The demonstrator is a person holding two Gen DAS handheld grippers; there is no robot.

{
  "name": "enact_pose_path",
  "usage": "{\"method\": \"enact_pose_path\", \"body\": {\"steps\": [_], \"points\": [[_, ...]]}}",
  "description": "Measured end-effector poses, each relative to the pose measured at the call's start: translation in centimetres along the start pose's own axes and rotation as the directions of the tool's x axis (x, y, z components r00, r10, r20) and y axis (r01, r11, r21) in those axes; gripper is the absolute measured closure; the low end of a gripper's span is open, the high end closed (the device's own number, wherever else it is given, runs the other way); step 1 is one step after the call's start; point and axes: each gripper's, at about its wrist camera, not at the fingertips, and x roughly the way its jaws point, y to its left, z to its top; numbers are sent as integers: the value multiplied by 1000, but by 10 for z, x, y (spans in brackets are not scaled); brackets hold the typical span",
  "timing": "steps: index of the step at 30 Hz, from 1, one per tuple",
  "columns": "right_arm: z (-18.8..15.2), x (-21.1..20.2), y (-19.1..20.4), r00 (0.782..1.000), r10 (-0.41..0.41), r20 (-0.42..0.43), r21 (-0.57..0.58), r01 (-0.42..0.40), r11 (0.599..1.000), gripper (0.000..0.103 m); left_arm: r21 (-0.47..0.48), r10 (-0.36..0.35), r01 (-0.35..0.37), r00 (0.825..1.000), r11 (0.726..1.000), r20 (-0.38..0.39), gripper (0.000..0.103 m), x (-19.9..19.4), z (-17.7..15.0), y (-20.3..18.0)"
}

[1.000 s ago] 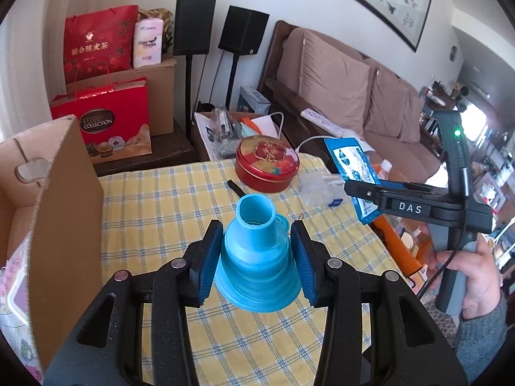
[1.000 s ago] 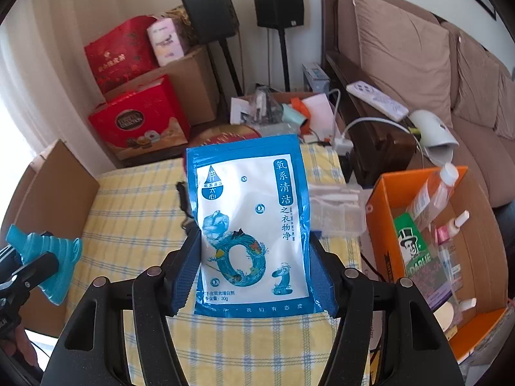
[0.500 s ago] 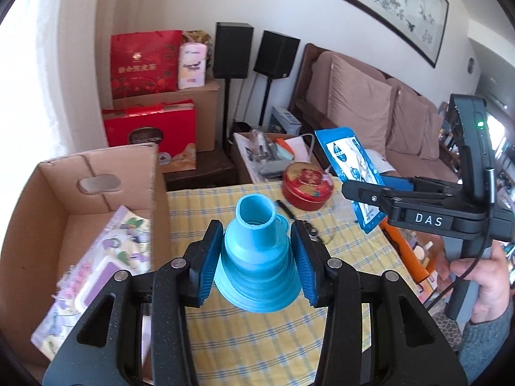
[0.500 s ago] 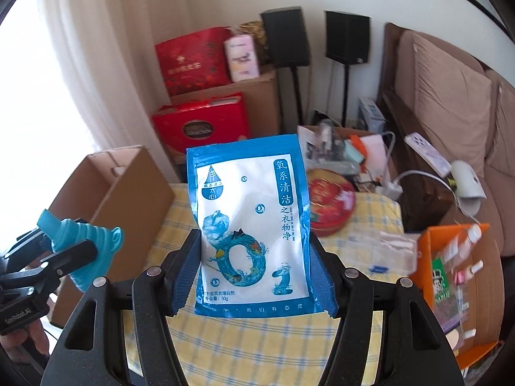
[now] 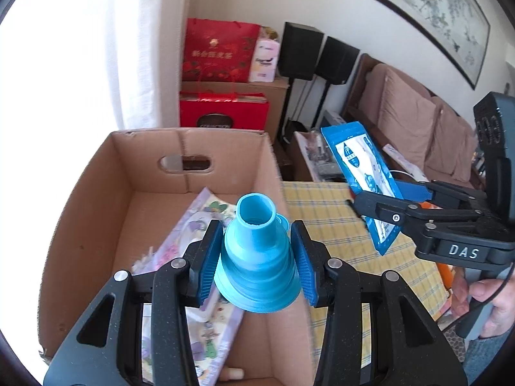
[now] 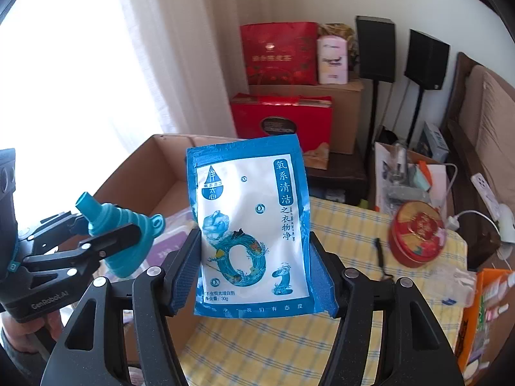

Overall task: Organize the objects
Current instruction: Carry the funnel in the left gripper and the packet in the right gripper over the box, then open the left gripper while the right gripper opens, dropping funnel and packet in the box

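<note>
My left gripper is shut on a blue collapsible funnel, spout pointing away, and hangs over the open cardboard box. In the right wrist view the funnel and left gripper sit at the left, above the box. My right gripper is shut on a blue and white detergent pouch, held upright above the table's left part. From the left wrist view the pouch and right gripper are to the right of the box.
A purple printed packet lies in the box. The yellow checked tablecloth carries a red round tin, a black pen and a clear plastic bag. An orange box of bottles stands at the right. Red gift boxes, speakers and a sofa are behind.
Both grippers have swung left and risen, from over the table toward the cardboard box. The funnel now hangs over the box's inside; the pouch is near the box's right wall. Grips unchanged.
</note>
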Motion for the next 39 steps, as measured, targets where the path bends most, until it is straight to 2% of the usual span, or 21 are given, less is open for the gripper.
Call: {"method": "enact_pose_path", "body": {"steps": [9, 15, 29, 39], "points": [[11, 32, 62, 996, 85, -38, -64, -87, 994, 38, -56, 40, -44, 997, 997, -65, 61, 9, -17, 44], [8, 52, 87, 992, 104, -69, -86, -110, 990, 38, -60, 74, -78, 994, 995, -78, 61, 9, -27, 63], [0, 73, 108, 989, 109, -103, -99, -119, 988, 38, -65, 127, -132, 989, 989, -79, 61, 6, -37, 82], [-6, 87, 108, 989, 85, -123, -93, -96, 991, 38, -92, 152, -160, 984, 983, -93, 61, 11, -42, 97]]}}
